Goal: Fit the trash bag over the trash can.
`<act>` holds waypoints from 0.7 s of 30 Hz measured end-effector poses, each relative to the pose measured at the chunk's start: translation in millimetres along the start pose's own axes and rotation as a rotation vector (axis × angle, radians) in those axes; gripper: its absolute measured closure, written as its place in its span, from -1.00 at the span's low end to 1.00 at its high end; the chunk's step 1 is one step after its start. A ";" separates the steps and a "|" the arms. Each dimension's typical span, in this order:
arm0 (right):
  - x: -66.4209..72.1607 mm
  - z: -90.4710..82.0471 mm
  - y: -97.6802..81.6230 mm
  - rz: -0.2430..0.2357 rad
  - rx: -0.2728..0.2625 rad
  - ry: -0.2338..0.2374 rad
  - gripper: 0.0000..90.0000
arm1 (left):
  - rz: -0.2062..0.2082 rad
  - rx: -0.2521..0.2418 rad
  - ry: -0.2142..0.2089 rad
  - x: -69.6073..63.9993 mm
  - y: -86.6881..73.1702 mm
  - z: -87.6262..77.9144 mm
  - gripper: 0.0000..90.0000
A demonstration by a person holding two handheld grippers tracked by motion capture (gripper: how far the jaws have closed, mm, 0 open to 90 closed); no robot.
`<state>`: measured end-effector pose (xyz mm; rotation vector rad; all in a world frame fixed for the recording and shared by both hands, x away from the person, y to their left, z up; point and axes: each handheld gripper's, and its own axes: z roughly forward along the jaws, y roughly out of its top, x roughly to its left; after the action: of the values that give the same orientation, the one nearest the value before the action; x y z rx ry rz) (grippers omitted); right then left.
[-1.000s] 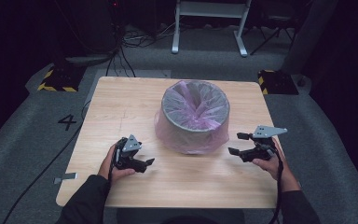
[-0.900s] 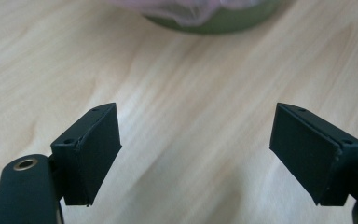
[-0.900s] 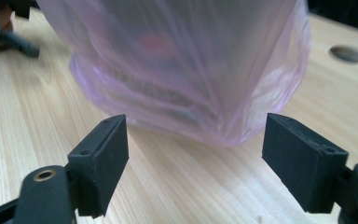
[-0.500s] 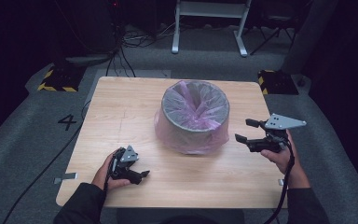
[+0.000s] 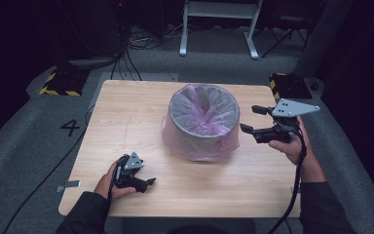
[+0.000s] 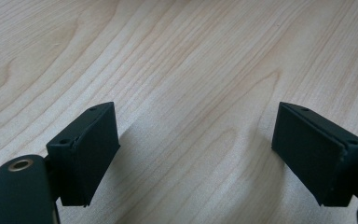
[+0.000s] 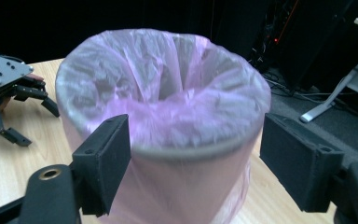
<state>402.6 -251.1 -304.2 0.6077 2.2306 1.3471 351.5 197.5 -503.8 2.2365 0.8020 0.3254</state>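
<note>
Here the right gripper (image 5: 252,119) (jaws apart, empty) hovers beside the lined bin (image 5: 202,122); the left gripper (image 5: 143,184), jaws apart, rests on the table (image 5: 126,112).

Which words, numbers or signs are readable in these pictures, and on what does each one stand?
"4": a dark number on the grey floor, left of the table, at.
Yellow-black hazard stripes, no words: on two floor blocks and.
The bin with its pink bag and both grippers carry no readable text.
</note>
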 end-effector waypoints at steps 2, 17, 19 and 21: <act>1.4 6.7 7.0 -0.007 -0.001 0.000 -0.45 | 0.000 -0.001 0.002 0.1 0.2 0.2 -0.68; 8.6 32.4 31.3 -0.036 -0.004 0.009 -0.47 | 0.002 0.001 -0.001 1.0 0.9 1.2 -0.69; 9.2 35.4 32.4 -0.038 -0.003 0.002 -0.48 | 0.002 0.001 -0.001 1.0 1.0 1.2 -0.69; 9.0 37.6 33.3 -0.037 -0.004 -0.011 -0.50 | 0.003 0.001 -0.002 1.1 1.0 1.2 -0.69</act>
<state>422.0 -205.7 -291.4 0.5677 2.2188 1.3265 353.4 197.1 -504.0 2.2390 0.7983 0.3239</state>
